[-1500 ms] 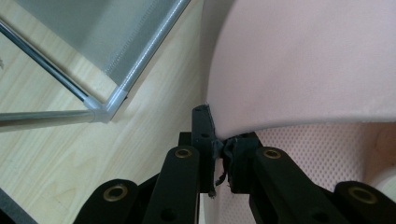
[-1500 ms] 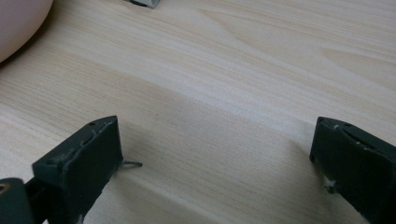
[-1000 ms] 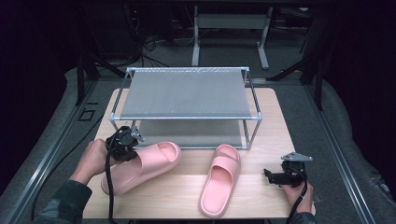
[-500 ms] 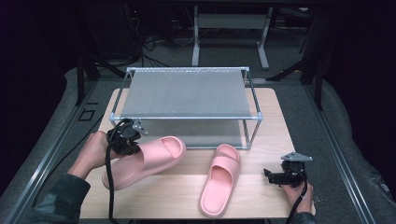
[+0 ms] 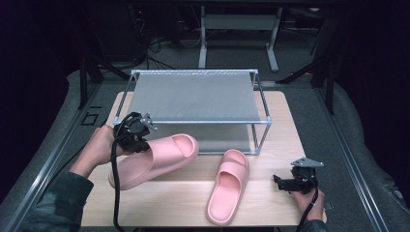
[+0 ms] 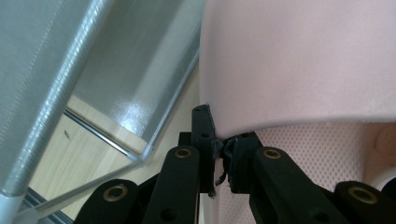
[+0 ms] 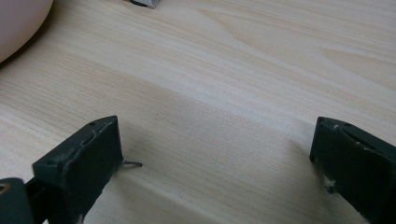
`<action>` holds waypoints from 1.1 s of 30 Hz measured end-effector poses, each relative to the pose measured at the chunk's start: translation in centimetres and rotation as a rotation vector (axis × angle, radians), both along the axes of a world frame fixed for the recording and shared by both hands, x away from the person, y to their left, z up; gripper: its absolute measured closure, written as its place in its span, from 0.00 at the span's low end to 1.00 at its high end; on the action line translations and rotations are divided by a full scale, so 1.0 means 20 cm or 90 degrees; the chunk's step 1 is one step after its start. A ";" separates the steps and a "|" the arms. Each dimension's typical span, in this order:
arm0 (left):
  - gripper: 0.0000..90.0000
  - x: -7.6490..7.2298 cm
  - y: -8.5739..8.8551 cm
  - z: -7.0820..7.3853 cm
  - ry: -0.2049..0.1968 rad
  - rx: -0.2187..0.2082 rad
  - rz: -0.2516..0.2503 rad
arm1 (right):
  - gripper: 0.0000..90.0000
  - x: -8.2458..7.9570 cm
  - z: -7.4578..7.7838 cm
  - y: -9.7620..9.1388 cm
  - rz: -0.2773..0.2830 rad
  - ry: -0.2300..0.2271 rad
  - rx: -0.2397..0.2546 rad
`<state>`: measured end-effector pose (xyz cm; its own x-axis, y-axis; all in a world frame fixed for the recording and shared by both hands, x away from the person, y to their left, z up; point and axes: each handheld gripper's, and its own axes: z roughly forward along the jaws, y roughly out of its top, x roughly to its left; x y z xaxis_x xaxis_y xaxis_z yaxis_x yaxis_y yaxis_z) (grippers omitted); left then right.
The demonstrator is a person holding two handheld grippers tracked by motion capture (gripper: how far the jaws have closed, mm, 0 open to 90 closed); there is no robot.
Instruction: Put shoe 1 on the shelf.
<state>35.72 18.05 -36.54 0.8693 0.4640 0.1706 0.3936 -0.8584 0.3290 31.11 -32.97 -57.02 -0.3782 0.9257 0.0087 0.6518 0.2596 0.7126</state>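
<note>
My left gripper (image 5: 140,141) is shut on the edge of a pink slipper (image 5: 159,157), which hangs tilted above the table's left side, toe toward the rack. In the left gripper view the jaws pinch the slipper's strap edge (image 6: 299,60) at the gripper (image 6: 219,144). A second pink slipper (image 5: 228,186) lies flat on the table, right of centre. My right gripper (image 5: 276,180) rests low at the table's right front, open, with bare wood between its wide-apart jaws (image 7: 215,154).
A two-tier metal rack (image 5: 193,96) with grey mesh shelves stands at the back of the wooden table (image 5: 174,203); its frame corner (image 6: 140,154) is close to the held slipper. Dark floor and cables lie beyond.
My left gripper has lifted the slipper and carried it right and toward the rack. The other slipper and the right gripper have stayed put.
</note>
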 end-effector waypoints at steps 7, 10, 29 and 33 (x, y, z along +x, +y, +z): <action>0.94 0.01 -0.04 0.07 0.002 -0.011 -0.014 | 0.02 0.00 0.00 0.00 0.000 0.000 0.000; 0.94 0.01 -0.06 0.11 0.002 -0.019 -0.017 | 0.02 0.00 0.00 0.00 0.000 0.000 0.000; 0.94 0.08 -0.14 0.29 -0.006 -0.030 -0.018 | 0.02 0.00 0.00 0.00 0.000 -0.001 0.000; 0.94 0.11 -0.15 0.33 -0.006 -0.033 -0.005 | 0.02 0.00 0.00 0.00 0.000 -0.001 0.000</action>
<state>37.96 14.97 -29.95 0.8709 0.4662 0.1554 0.3839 -0.8430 0.3769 31.12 -32.98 -57.02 -0.3777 0.9259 0.0083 0.6505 0.2589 0.7140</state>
